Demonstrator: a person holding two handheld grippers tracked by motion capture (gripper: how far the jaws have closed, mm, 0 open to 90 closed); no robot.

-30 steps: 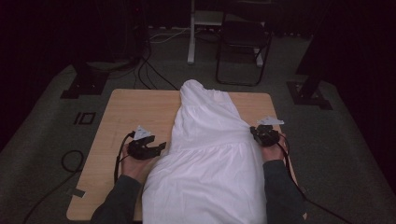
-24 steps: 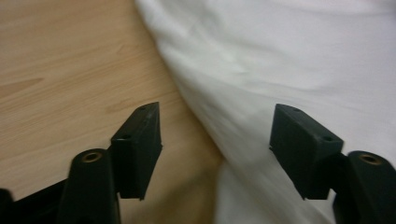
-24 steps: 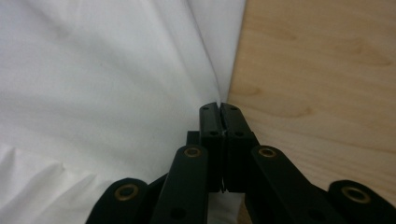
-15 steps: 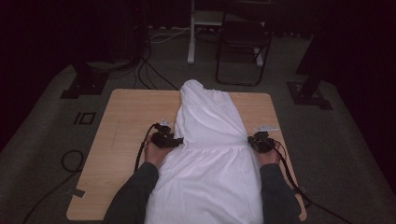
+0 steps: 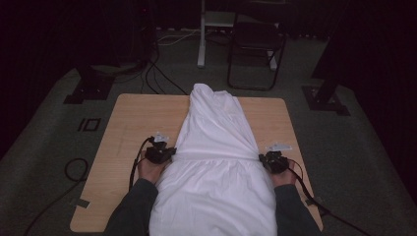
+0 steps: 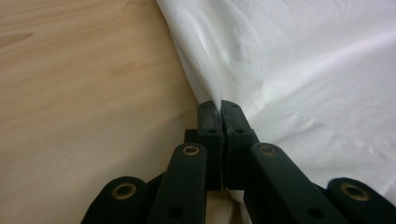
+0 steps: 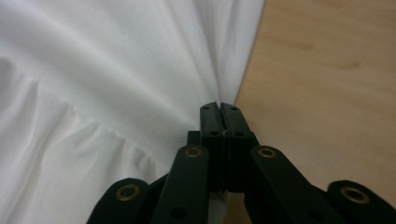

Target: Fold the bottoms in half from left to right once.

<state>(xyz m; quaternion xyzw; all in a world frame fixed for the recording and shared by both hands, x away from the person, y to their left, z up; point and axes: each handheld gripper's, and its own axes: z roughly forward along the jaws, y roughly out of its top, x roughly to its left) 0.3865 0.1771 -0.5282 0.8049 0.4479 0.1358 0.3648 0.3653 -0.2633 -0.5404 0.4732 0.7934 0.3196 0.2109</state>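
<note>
We see a soft white gathered garment (image 5: 216, 167) laid lengthwise on the pale wood-grain tabletop (image 5: 128, 123). Left gripper (image 5: 160, 153) jaws just closed, pinching its left edge; right gripper (image 5: 272, 161) clenched on the opp. edge.

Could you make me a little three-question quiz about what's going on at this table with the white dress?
1. True or false: the left gripper is clamped on the white dress.
2. Where on the dress does the right gripper hold: A the hem, B its side edge at the gathered seam, C the top end?
3. What does the dress lie on?

Key: 1 true; 2 B; 3 the wooden table, with its lower end hanging over the near edge.
</note>
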